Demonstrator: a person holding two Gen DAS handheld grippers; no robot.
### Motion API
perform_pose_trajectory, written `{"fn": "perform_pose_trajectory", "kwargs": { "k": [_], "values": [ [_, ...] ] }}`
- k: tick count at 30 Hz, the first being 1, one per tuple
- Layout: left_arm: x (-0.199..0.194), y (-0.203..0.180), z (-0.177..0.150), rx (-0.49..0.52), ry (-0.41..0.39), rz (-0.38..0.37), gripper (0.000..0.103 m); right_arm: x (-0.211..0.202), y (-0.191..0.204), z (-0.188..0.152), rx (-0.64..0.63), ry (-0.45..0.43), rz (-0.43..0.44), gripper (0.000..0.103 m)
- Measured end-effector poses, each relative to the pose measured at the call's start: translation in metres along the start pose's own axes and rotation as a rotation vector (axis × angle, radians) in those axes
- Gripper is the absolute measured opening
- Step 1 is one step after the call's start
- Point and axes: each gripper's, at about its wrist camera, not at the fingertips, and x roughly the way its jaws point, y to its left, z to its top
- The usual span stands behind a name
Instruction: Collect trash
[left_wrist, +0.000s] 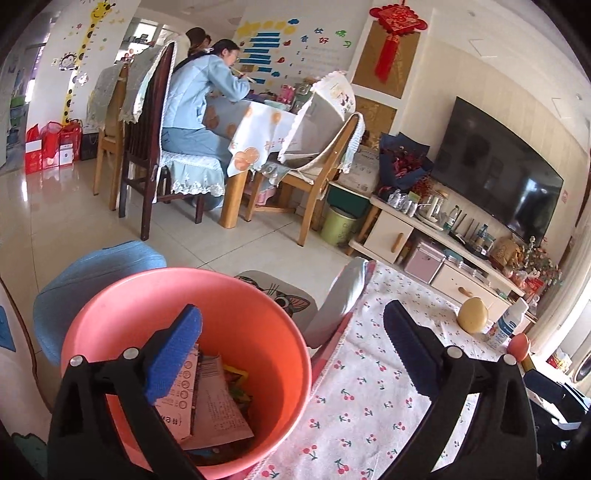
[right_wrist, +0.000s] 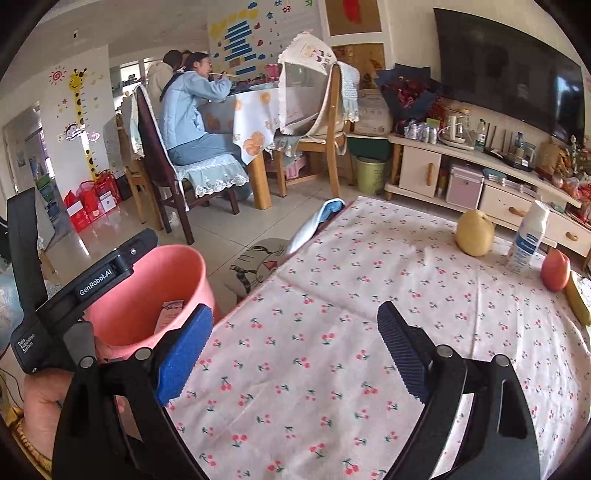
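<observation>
Trash (left_wrist: 207, 398) sits in the pink bucket (left_wrist: 280, 325) just off the table edge (left_wrist: 332, 354), and both the left gripper (left_wrist: 291, 354) and right gripper (right_wrist: 295, 350) gape wide, holding nothing. Cloth looks clear apart from fruit and a bottle (right_wrist: 526, 236), so I'd scan the far side before reaching

A salmon-pink round plastic bucket (left_wrist: 177, 295) holds pink-and-white printed paper wrappers (left_wrist: 207, 402), beside a white tablecloth dotted with small red cherries on green stems (right_wrist: 332, 332). On that cloth stand a pale yellow round pear (right_wrist: 474, 232), a white bottle with a blue label (right_wrist: 526, 238) and an orange-red fruit (right_wrist: 555, 270). Both black grippers carry blue ribbed pads (left_wrist: 173, 354).
</observation>
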Motion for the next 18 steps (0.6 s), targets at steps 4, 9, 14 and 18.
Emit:
{"fn": "perform_pose_trajectory", "kwargs": {
  "k": [4, 9, 14, 18],
  "values": [
    [-0.006, -0.028, -0.009, 0.077, -0.013, -0.046, 0.099, -0.017, -0.028, -0.012, 0.019, -0.019, -0.056, 0.09],
    [-0.014, -0.066, -0.026, 0.187, -0.014, -0.101, 0.099, -0.034, -0.062, -0.025, 0.043, -0.045, -0.117, 0.09],
    [-0.023, -0.105, -0.045, 0.311, -0.009, -0.123, 0.099, -0.054, -0.089, -0.034, 0.059, -0.083, -0.167, 0.091],
    [-0.033, -0.132, -0.053, 0.368, -0.02, -0.136, 0.099, -0.07, -0.109, -0.04, 0.051, -0.116, -0.22, 0.092]
  ]
}}
